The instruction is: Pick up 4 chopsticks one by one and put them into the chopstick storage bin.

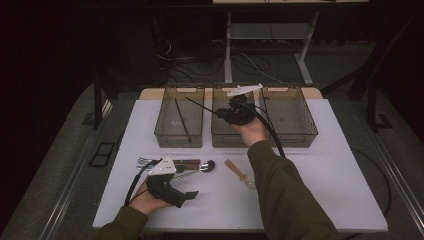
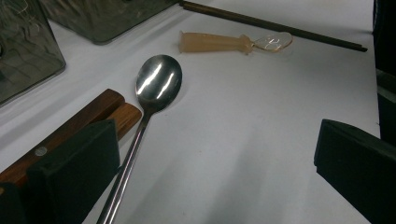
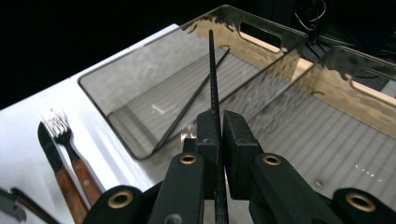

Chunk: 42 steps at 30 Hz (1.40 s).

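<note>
Here, slim ridged black chopstick (image 3: 213, 79)

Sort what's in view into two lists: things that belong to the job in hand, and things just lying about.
In the job:
- black chopstick clamped in the right gripper
- second chopstick lying in the left bin

Lying about:
- metal spoon
- translucent spoon
- fork
- wooden-handled knife
- middle bin
- right bin
- left gripper, open on the table
</note>
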Each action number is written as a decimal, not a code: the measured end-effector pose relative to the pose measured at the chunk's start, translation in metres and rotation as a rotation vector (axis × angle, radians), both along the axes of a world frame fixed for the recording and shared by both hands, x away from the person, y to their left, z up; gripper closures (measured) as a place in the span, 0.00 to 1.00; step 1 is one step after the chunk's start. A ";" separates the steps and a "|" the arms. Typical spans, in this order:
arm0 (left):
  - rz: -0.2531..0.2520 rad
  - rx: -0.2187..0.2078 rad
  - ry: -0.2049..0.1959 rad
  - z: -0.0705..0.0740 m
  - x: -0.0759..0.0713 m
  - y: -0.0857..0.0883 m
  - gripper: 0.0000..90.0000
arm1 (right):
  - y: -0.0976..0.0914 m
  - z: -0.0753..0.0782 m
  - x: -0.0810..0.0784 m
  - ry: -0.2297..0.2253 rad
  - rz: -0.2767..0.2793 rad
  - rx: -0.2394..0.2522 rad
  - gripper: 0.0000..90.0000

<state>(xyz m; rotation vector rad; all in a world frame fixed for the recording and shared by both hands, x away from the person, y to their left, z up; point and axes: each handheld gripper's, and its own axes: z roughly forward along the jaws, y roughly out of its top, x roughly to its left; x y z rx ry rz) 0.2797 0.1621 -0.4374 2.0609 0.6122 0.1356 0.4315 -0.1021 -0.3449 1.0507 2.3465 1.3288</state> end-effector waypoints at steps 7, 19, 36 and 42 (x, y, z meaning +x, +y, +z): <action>-0.006 0.013 -0.004 -0.001 0.000 -0.001 0.00 | 0.021 -0.004 0.013 0.007 0.001 -0.006 0.95; -0.012 0.008 -0.001 -0.001 -0.001 -0.001 0.00 | 0.058 -0.013 0.028 0.020 -0.010 -0.038 0.95; -0.017 0.002 -0.005 0.000 0.000 -0.001 0.00 | 0.096 -0.024 0.053 0.035 -0.034 -0.087 0.94; -0.012 -0.008 0.002 0.001 0.000 -0.001 0.00 | 0.108 -0.028 0.059 0.038 -0.041 -0.107 0.94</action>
